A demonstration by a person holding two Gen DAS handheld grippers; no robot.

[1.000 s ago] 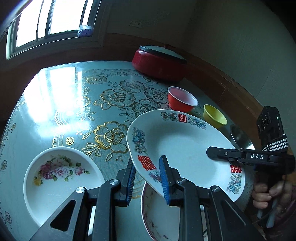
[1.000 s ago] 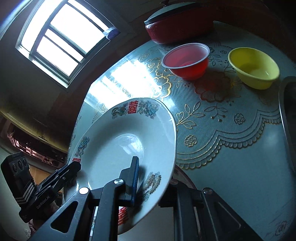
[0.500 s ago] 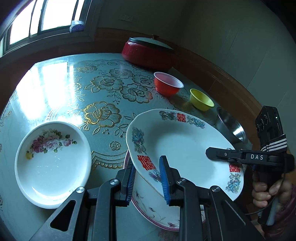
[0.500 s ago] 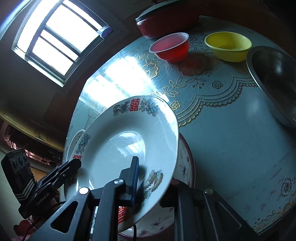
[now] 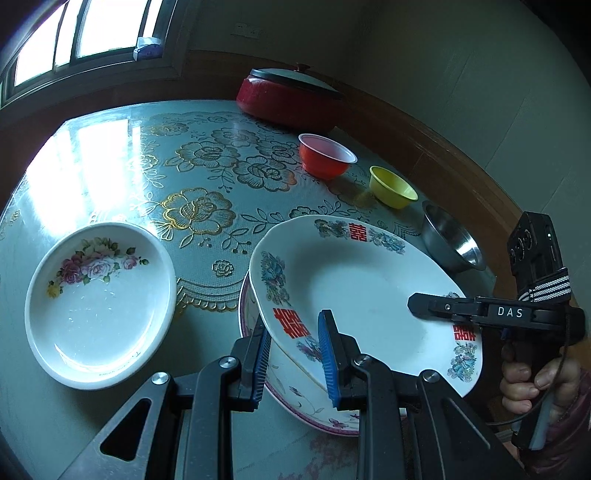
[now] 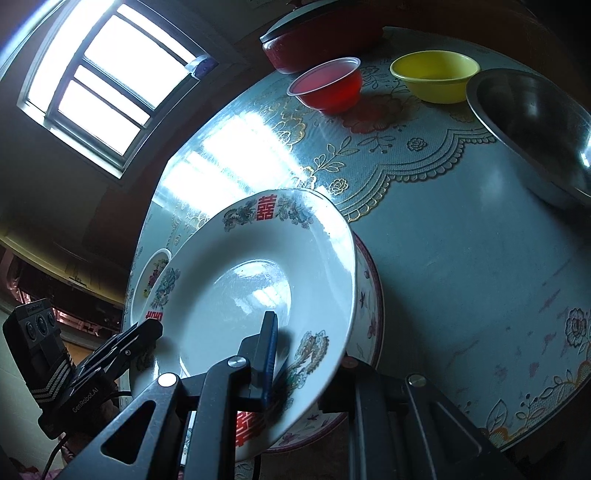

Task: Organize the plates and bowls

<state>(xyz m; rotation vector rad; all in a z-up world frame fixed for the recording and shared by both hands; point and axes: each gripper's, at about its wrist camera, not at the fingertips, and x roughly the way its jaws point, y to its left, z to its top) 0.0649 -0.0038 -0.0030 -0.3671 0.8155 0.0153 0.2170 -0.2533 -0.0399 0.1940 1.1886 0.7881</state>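
While both grippers hold it, the big plate (image 5: 354, 291) with red signs hangs tilted just over a pink-rimmed plate (image 5: 295, 391) that sits on the table (image 5: 92, 155). The left gripper (image 5: 293, 354) pinches the plate's near rim between its two blue pads (image 5: 327, 358), one pad above the rim and one below. The right gripper (image 5: 424, 306) bites the other side of the same plate; in the right wrist view one finger (image 6: 267, 350) lies on top of the plate and the other finger is hidden under it.

Three plates show in all: the big one in the air, the pink-rimmed one under it, and a flower plate (image 5: 99, 310) that lies alone to the left, a bit apart.

Three bowls stand in a row by the far right edge of the table: a red bowl (image 5: 327, 160), a yellow bowl (image 5: 393, 192) and a metal bowl (image 5: 452, 243). They do not touch each other.

One red pot (image 5: 288, 99) with a dark lid stands behind the red bowl. One window (image 5: 85, 33) shines on the table.
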